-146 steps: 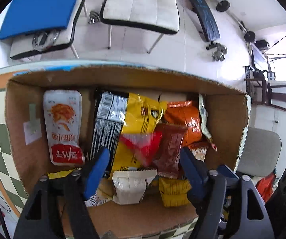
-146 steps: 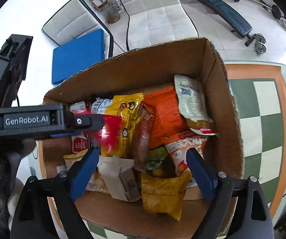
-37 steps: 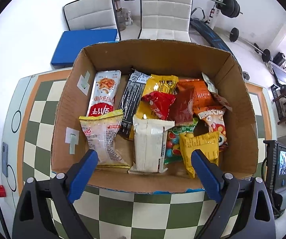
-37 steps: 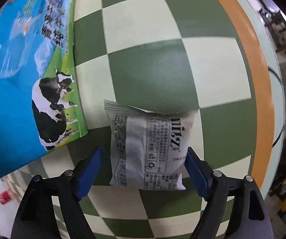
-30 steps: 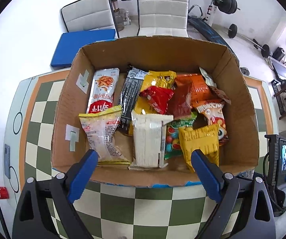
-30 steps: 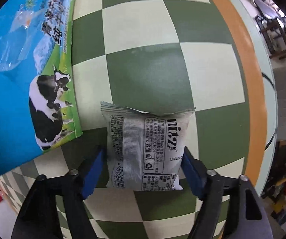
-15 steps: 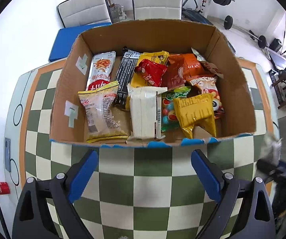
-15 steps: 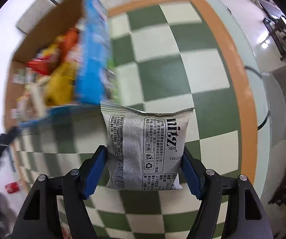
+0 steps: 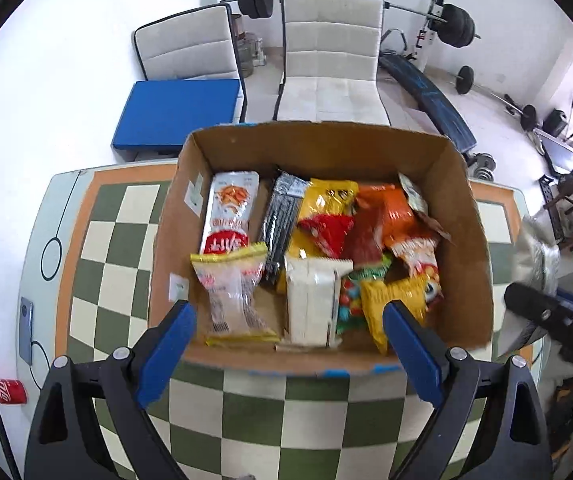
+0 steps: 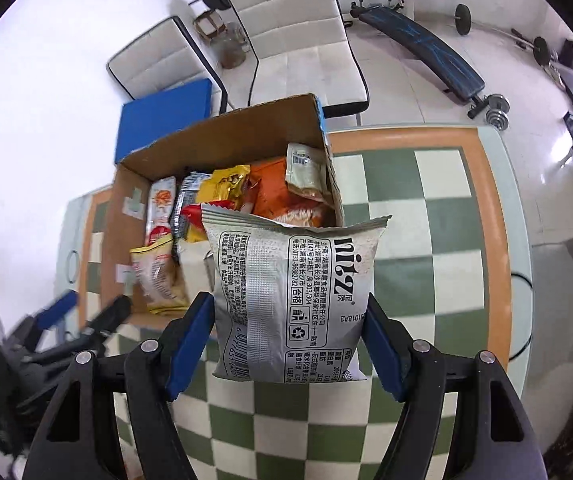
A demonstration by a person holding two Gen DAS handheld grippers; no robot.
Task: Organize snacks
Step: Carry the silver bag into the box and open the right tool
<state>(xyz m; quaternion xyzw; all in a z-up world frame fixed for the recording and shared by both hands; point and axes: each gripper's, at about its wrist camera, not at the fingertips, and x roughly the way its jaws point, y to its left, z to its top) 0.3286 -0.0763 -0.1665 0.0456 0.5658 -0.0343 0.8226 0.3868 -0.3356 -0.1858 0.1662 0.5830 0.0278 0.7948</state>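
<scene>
Transport step: right tongs (image 10: 288, 344) clamped on grey packet (image 10: 292, 304), raised off worktop (image 10: 426, 208), box (image 10: 222, 140) ahead-left. Left tongs (image 9: 286, 344) open, empty, facing box. Next: carry over rim, release inside.

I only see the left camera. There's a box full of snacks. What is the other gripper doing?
Observer: The right gripper is shut on a silver snack bag, held up off the checkered table.
Operator: Which side of the bag faces the right camera?
Observer: The back, with a barcode and small printed text.
Operator: Is it near the box?
Observer: The cardboard box lies beyond the bag, up and to the left in that view.
Operator: And my gripper?
Observer: In the right view it shows blurred at the left edge; the left gripper is open and holds nothing.
</scene>
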